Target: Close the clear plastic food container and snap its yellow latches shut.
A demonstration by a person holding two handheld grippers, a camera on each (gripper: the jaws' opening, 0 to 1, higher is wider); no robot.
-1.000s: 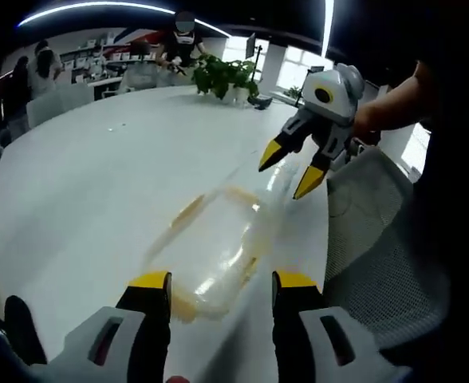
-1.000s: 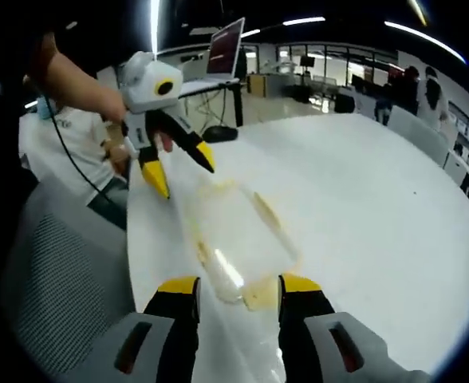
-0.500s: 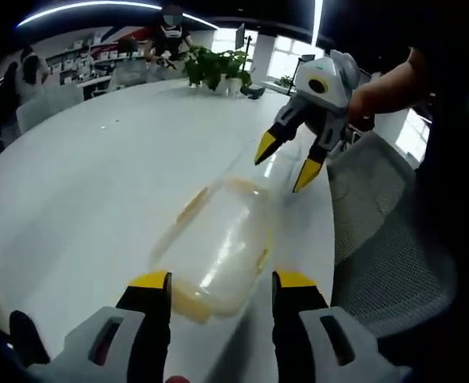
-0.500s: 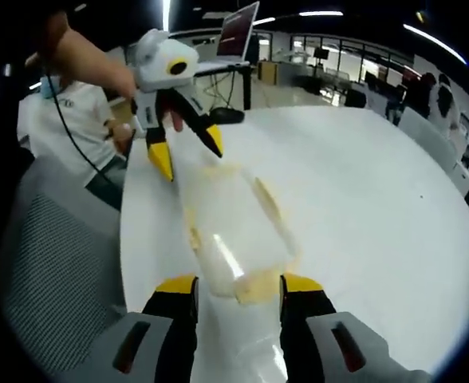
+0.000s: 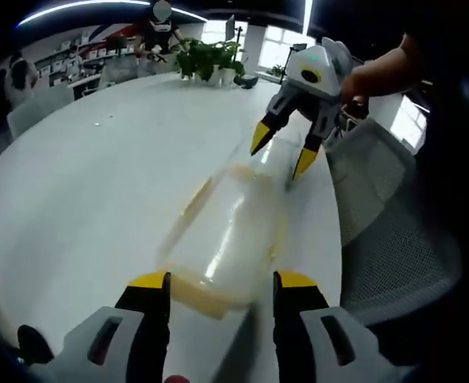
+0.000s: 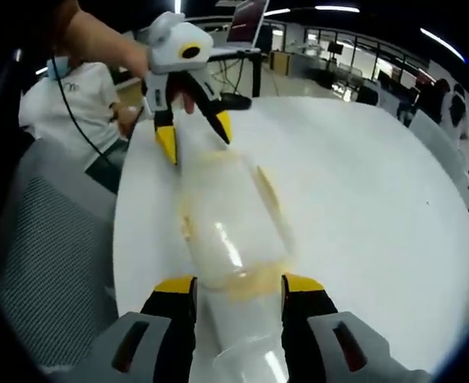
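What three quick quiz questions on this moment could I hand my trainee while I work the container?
1. True or false: both grippers stand open.
2. The container rests on: A) white table B) mesh chair C) floor
3. Fill in: the potted ___ stands at the table's far end.

Key:
1. True; left gripper and right gripper both open, one at each end of the container.
2. A
3. plant

Opposed close views across one shared container (image 5: 222,239), table (image 5: 83,175).
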